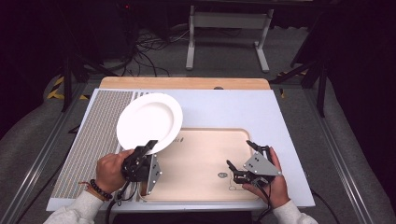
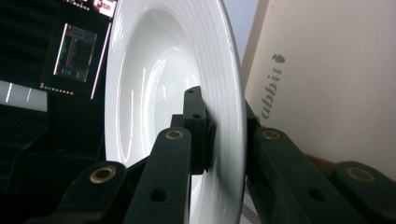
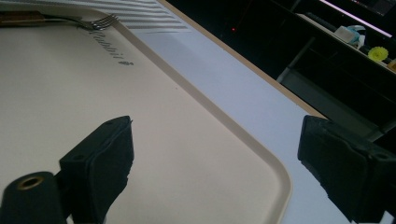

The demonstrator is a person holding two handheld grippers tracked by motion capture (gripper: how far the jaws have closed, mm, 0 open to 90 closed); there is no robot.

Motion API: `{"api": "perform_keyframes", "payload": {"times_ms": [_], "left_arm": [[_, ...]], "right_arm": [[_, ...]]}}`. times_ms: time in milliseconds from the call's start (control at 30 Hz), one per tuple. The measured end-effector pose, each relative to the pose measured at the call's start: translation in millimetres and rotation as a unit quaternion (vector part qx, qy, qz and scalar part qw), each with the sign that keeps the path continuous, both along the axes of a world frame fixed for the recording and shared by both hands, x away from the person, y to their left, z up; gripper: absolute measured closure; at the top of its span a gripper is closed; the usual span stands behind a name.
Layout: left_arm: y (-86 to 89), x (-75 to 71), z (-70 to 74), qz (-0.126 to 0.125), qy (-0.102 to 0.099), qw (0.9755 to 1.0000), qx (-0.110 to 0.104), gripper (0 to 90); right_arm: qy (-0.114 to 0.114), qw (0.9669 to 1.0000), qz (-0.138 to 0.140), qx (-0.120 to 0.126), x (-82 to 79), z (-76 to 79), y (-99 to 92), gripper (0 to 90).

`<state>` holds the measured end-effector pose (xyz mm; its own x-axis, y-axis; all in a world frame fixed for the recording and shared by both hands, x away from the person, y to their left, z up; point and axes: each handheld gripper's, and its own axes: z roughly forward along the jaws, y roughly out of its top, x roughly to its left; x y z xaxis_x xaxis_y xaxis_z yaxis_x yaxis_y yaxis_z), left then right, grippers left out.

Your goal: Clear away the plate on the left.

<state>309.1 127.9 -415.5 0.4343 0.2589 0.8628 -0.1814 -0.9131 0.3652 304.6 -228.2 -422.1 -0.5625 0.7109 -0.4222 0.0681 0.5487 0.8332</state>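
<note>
A white plate (image 1: 149, 119) is held up, tilted, over the left end of the beige tray (image 1: 201, 163). My left gripper (image 1: 148, 145) is shut on the plate's near rim. In the left gripper view the plate (image 2: 154, 93) stands on edge, with the jaws of the left gripper (image 2: 223, 116) clamped on either side of its rim. My right gripper (image 1: 239, 154) hovers open over the tray's right part, holding nothing. In the right gripper view the right gripper (image 3: 217, 144) has its jaws wide apart above the tray (image 3: 70, 84). A fork (image 3: 100, 22) lies at the tray's far edge.
The tray sits on a pale blue tabletop (image 1: 233, 107). A grey perforated mat (image 1: 93, 135) covers the table's left strip, and a wooden board (image 1: 187, 83) runs along its back edge. Cables and a white stand (image 1: 229, 28) are on the floor behind.
</note>
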Motion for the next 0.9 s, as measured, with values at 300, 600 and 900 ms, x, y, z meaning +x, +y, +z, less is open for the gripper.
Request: {"api": "perform_keyframes", "payload": {"times_ms": [300,600,900], "left_arm": [[-13.6,-2.1,0.1,-0.02,-0.001,0.9998,0.001,82.4],[-28.1,-4.9,0.0,-0.042,-0.003,0.9991,0.005,82.3],[-38.3,-9.8,2.2,-0.061,-0.003,0.9981,0.001,82.2]], "right_arm": [[-0.003,1.0,-0.005,0.004,-0.5,1.4,-1.5,11.9],[-0.005,0.9999,-0.015,0.008,-0.7,2.1,-5.8,11.8],[-0.006,0.9997,-0.022,0.01,-2.9,3.2,-8.5,11.8]]}}
